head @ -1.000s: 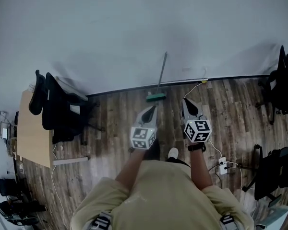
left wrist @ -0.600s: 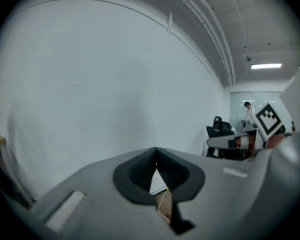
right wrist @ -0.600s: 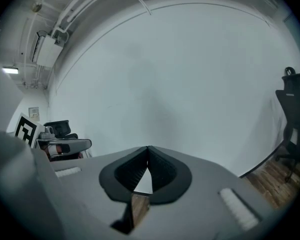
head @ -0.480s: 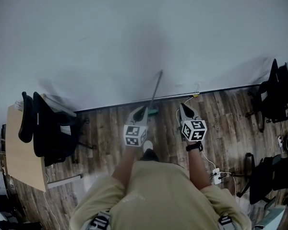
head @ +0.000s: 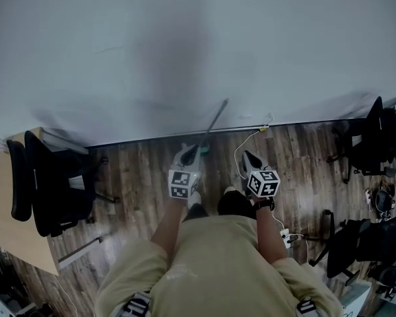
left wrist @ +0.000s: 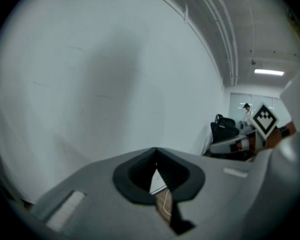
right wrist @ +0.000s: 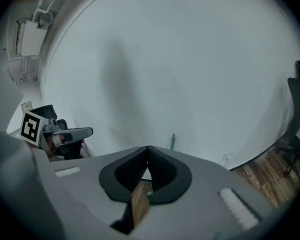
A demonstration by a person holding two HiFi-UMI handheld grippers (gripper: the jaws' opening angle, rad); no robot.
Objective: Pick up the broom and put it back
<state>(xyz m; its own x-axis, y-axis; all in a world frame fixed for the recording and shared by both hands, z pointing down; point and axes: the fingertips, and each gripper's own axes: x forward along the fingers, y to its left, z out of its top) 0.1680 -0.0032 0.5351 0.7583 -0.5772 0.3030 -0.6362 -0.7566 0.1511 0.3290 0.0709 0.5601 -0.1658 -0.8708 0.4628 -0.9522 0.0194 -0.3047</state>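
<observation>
Left gripper (head: 191,150), grey with a black-and-white marker cube: jaws closed tip to tip, nothing between them, as the left gripper view (left wrist: 156,151) shows. Right gripper (head: 245,156), of the same build: jaws likewise pressed together and empty (right wrist: 148,149). Both are held side by side, apart from each other, pointing toward the plain white wall (head: 185,38).

Long-handled broom with a green head (head: 216,121): it leans with its handle against the wall and its head on the dark wood-plank floor (head: 138,170). In the head view the head lies just beyond the left gripper's tips; the handle's top shows in the right gripper view (right wrist: 173,140). Neither gripper touches it.

Thin white cable (head: 238,152): it runs from the wall base past the right gripper. Black office chair (head: 53,183): it stands at far left beside a light wooden desk (head: 6,223).
</observation>
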